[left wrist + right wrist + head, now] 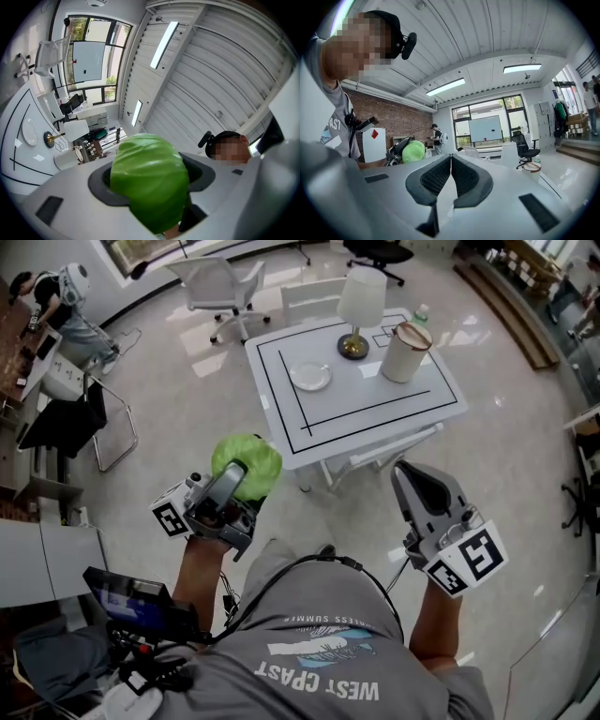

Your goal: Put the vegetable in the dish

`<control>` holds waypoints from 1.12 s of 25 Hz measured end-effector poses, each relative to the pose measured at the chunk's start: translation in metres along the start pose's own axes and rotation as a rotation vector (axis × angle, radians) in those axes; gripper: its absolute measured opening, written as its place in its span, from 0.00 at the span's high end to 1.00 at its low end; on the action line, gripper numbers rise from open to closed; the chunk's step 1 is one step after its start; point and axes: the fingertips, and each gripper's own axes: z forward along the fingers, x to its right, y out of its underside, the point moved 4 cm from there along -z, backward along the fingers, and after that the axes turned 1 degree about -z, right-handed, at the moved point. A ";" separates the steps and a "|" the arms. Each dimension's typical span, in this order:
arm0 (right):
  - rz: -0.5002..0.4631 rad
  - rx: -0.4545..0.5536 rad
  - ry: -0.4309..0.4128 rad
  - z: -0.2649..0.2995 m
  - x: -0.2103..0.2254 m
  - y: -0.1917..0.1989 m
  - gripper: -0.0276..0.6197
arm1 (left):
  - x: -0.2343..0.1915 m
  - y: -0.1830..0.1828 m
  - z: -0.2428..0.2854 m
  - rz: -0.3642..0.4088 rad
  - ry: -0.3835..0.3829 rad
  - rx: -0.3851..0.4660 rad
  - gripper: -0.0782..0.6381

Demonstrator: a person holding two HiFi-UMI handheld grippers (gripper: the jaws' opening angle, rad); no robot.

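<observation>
A round green cabbage [247,465] is clamped in my left gripper [234,486], held in the air in front of the person, short of the white table [375,413]. In the left gripper view the cabbage [149,180] fills the space between the jaws. A small white dish [310,376] lies on the table's left part, also seen far left as the dish [29,132]. My right gripper [415,486] hangs to the right, jaws together and empty; its closed pads [451,176] meet, and the cabbage [413,151] shows beyond at left.
On the table stand a lamp with a brass base [356,310] and a white cylindrical bucket [405,352]. White chairs [221,287] stand behind the table, one is tucked at its front [375,460]. A desk and black chair [66,423] are at the left.
</observation>
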 end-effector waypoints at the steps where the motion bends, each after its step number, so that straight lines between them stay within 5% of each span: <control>1: 0.002 -0.003 0.003 0.000 -0.001 0.000 0.95 | 0.001 -0.001 0.000 -0.002 0.001 -0.001 0.46; 5: 0.003 -0.002 0.047 0.005 0.005 0.000 0.95 | -0.010 -0.006 0.008 -0.051 0.015 -0.010 0.46; 11: 0.001 -0.014 0.110 0.066 0.025 -0.013 0.95 | -0.058 -0.067 0.026 -0.090 0.047 -0.062 0.46; 17: -0.006 -0.008 0.154 0.064 0.015 -0.011 0.95 | -0.060 -0.071 0.022 -0.067 0.093 -0.103 0.46; 22: -0.006 -0.029 0.196 0.111 0.025 -0.015 0.95 | -0.100 -0.108 0.028 -0.118 0.106 -0.130 0.46; 28: -0.010 -0.050 0.218 0.104 0.023 -0.015 0.95 | -0.103 -0.103 0.033 -0.143 0.113 -0.148 0.46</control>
